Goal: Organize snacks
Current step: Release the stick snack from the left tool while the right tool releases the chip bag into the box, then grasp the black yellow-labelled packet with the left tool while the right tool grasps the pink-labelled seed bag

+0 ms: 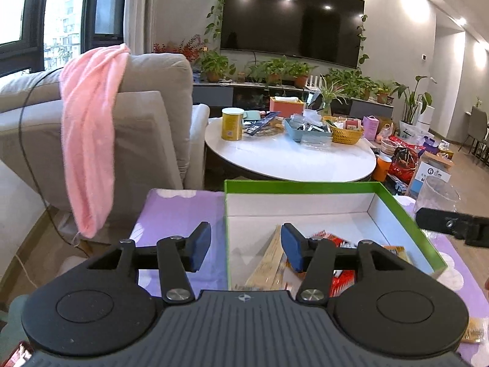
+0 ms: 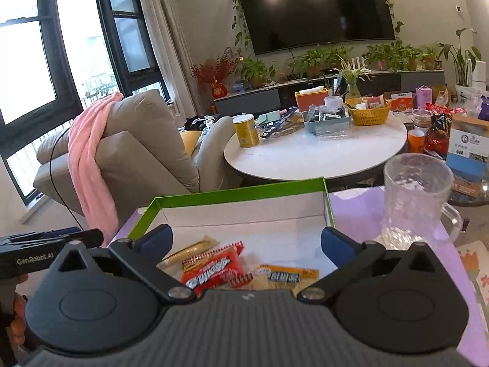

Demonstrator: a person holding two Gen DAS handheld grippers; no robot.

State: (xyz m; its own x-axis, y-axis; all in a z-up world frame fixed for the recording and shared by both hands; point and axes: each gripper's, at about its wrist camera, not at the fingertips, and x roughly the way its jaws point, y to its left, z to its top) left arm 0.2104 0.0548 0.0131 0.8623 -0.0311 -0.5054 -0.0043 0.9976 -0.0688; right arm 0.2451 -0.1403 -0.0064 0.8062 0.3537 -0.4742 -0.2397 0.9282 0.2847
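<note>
Looks like the drop-off step: both grippers hover at the green-rimmed cardboard box (image 2: 238, 194) on the purple-clothed tabletop (image 1: 180, 214). Left gripper (image 1: 246, 249) has its jaws spread with nothing between them; right gripper (image 2: 246, 241) is wide and empty too. Crinkly foil snack packets (image 2: 214, 267) lie flat inside the box. Next move probably means fetching another packet, steering clear of the ribbed glass mug (image 2: 415, 202) beside it.
</note>
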